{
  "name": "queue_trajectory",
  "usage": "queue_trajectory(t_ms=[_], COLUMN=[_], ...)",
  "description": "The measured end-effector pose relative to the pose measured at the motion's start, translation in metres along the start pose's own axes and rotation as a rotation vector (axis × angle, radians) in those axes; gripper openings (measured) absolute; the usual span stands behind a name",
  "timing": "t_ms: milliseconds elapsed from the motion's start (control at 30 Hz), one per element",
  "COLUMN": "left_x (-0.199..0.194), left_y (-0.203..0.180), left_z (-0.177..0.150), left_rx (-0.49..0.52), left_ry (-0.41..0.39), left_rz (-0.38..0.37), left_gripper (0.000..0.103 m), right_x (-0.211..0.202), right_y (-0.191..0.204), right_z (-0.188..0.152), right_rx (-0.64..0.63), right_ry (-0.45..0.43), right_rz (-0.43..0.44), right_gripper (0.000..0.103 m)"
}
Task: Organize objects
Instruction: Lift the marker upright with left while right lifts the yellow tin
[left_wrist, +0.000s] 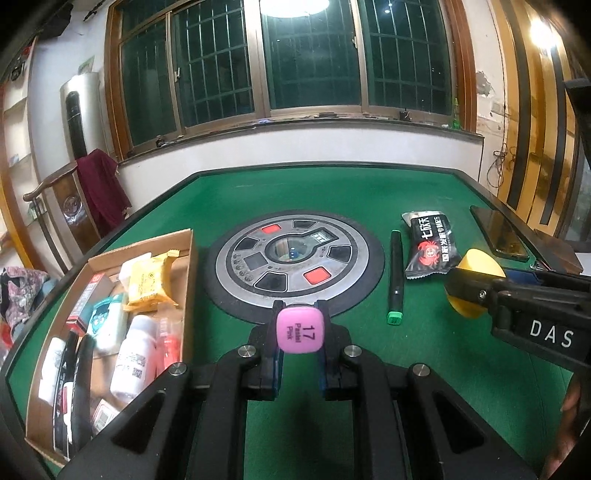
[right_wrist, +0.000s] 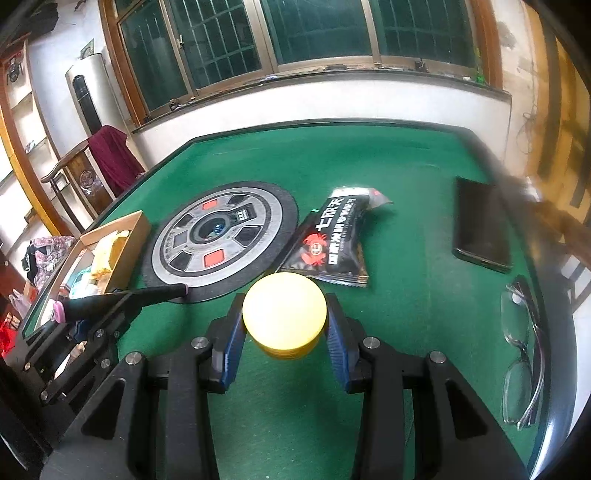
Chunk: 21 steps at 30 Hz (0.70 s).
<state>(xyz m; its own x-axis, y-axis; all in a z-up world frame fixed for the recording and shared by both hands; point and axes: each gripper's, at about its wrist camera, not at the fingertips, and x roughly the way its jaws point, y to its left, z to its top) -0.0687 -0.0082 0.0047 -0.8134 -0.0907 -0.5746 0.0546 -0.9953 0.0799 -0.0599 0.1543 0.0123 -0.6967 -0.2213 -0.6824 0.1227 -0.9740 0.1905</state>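
My left gripper (left_wrist: 300, 311) is shut on a black marker whose pink end cap (left_wrist: 300, 330) reads "17 Pastel Pink"; it hangs above the green table, right of the cardboard box (left_wrist: 190, 266). From the right wrist view the same marker (right_wrist: 147, 294) points out of the left gripper (right_wrist: 107, 308). My right gripper (right_wrist: 285, 301) is shut on a round yellow container (right_wrist: 284, 317), lifted off the felt; it also shows as the yellow container (left_wrist: 480, 264). A second black marker with a green cap (left_wrist: 395, 277) and a black snack packet (left_wrist: 430, 245) lie on the table.
The box holds several items: a yellow packet, white bottles, dark pens. A grey control disc (left_wrist: 295, 262) sits at the table's centre. A dark phone (right_wrist: 480, 225) and a pair of glasses (right_wrist: 524, 350) lie near the right rim. Raised table edge (left_wrist: 332, 168) all round.
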Motion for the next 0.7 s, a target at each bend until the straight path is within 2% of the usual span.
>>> queue_trajectory(t_ms=[433, 567, 633, 700], left_x=[-0.011, -0.010, -0.006, -0.001], left_y=[0.013, 0.024, 0.032, 0.037], left_z=[-0.001, 0.000, -0.001, -0.002], left_rx=[-0.051, -0.115, -0.170, -0.206], left_ry=[-0.030, -0.014, 0.011, 0.035], left_rz=[-0.047, -0.125, -0.211, -0.246], left_gripper=[0.012, 0.012, 0.012, 0.012], right_x=[-0.002, -0.004, -0.005, -0.006], right_y=[0.011, 0.015, 0.016, 0.016], right_z=[-0.007, -0.010, -0.011, -0.011], right_rx=[0.021, 0.028, 0.034, 0.040], right_ry=[0.002, 0.004, 0.004, 0.004], right_rz=[0.009, 0.017, 0.019, 0.018], right_gripper=[0.038, 0.038, 0.038, 0.038])
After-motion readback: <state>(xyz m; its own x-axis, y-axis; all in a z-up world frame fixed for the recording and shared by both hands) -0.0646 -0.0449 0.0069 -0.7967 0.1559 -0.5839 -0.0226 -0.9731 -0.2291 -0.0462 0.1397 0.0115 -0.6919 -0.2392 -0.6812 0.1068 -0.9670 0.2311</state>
